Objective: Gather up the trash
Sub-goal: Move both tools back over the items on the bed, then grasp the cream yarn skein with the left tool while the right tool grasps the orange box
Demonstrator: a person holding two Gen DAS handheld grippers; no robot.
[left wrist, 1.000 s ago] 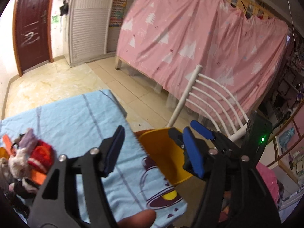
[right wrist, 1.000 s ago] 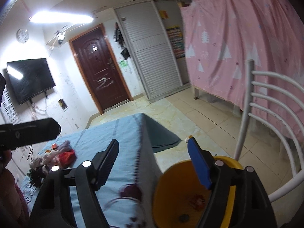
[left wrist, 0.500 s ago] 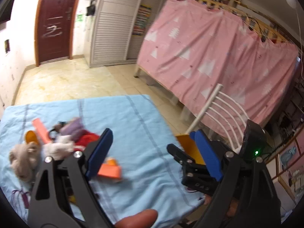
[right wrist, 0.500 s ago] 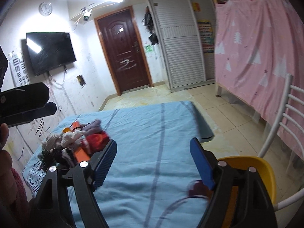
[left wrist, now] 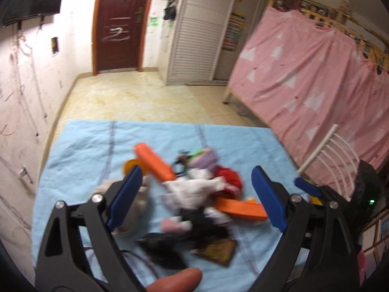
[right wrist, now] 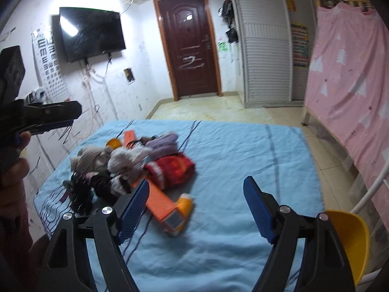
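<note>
Trash pile (right wrist: 126,168) lies on the left half of the blue cloth, items heaped and touching. Contents: red fabric bundle (right wrist: 173,169) at the right edge of the heap; white fluffy pieces (left wrist: 194,189) in the middle; lilac soft item (right wrist: 163,143) toward the far side; grey-beige soft lump (right wrist: 88,157) at left; dark tangled items (right wrist: 81,194) at the near left. One orange flat box (right wrist: 161,203) lies at the near side, slanted; a second orange box (left wrist: 154,161) lies at the far side. Yellow bin (right wrist: 349,241) sits off the cloth's near right corner, opening facing up, well apart from the pile.
</note>
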